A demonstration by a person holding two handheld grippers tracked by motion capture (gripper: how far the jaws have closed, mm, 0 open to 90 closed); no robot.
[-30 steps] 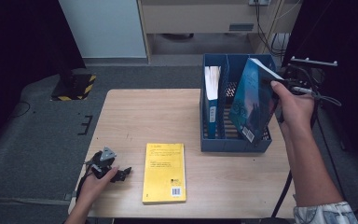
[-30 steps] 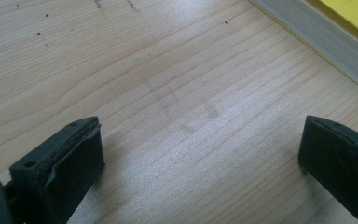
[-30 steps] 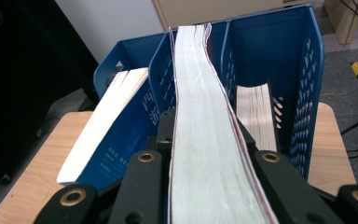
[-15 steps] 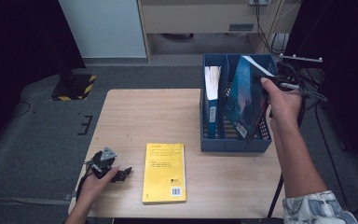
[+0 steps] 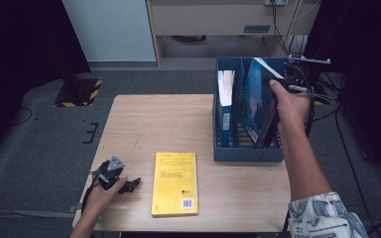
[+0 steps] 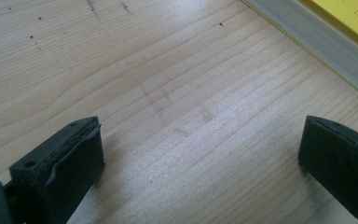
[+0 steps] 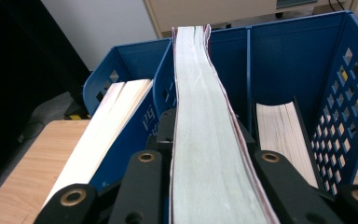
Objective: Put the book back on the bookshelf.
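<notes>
While the table (image 5: 144, 129) looks the same as it did a second ago, the blue file box (image 5: 248, 151) at its right edge has gained something: the teal book (image 5: 253, 99), which was held tilted above and outside the right wall, has come leftward and now stands with its lower end down in the middle slot. It leans a little, its top corner poking above the rim. Another book (image 5: 225, 106) stands upright in the left slot, and the right gripper view shows a third, curled one (image 7: 279, 135) low in the right slot. The yellow book (image 5: 174, 182) lies flat near the front edge, unmoved, so I judge it is next in line for filing.

The right gripper (image 5: 278, 106) is clamped narrow on the teal book; in its own view the page edges (image 7: 209, 140) run straight up between the jaws. Judging by this, the slotting is nearly done, and what remains is to lower the book fully and let go.

The left gripper (image 5: 121, 182) rests on the table beside the yellow book, jaws wide, holding nothing.
</notes>
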